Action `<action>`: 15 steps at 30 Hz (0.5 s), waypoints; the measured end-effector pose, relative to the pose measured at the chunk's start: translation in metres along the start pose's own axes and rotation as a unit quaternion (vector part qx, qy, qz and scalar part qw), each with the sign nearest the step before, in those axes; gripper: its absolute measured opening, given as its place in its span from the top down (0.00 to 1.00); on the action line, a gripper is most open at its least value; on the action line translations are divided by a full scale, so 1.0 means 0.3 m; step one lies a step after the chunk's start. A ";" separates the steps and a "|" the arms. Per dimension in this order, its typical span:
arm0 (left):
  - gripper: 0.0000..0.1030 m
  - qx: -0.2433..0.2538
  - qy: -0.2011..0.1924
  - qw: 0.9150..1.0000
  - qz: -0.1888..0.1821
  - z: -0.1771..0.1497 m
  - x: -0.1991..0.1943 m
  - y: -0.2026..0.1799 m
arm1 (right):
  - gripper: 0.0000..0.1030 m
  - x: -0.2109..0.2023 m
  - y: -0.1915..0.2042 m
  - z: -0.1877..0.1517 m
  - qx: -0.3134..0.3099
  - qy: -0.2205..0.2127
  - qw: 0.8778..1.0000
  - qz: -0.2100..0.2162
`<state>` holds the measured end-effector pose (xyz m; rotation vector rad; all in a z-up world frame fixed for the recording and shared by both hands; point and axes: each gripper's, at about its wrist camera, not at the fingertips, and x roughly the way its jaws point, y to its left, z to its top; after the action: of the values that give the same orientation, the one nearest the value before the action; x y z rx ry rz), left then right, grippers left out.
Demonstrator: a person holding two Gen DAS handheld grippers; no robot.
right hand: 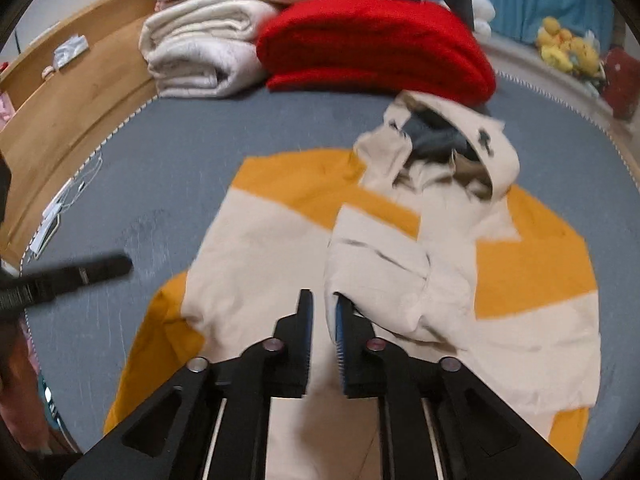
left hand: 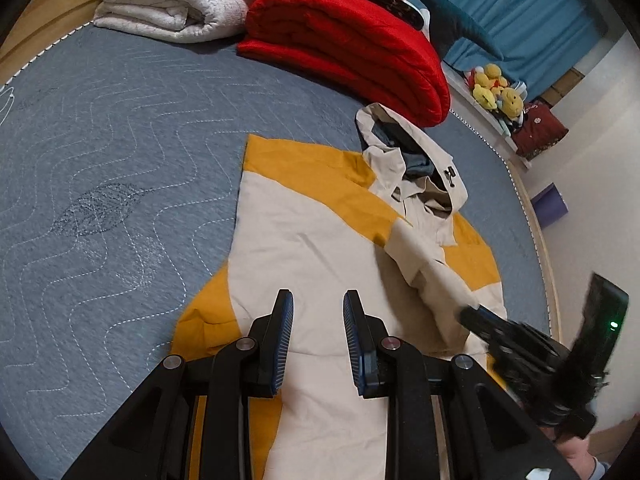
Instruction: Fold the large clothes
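Blur and cut edges
The right tongs (left hand: 472, 314) are motion-smeared; the jacket (right hand: 260, 248) hem runs off the bottom edge; the plush toys (right hand: 564, 48) are blurred beyond telling.

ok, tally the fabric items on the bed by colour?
Cream and yellow: 1, the hooded jacket
Red: 1, the folded blanket
White: 1, the folded quilt
Total: 3, leaving out the partly visible stack behind them.
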<state>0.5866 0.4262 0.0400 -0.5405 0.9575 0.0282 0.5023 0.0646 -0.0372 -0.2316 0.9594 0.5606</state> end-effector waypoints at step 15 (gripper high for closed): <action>0.77 0.082 0.051 0.995 -0.034 -0.113 0.218 -0.245 | 0.63 -0.458 -0.524 -0.271 0.187 -0.112 0.975 -0.036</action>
<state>0.6175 0.3333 0.0046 -0.4253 1.0302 -0.1401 0.4694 -0.1491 0.0215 0.1320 0.8144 0.3225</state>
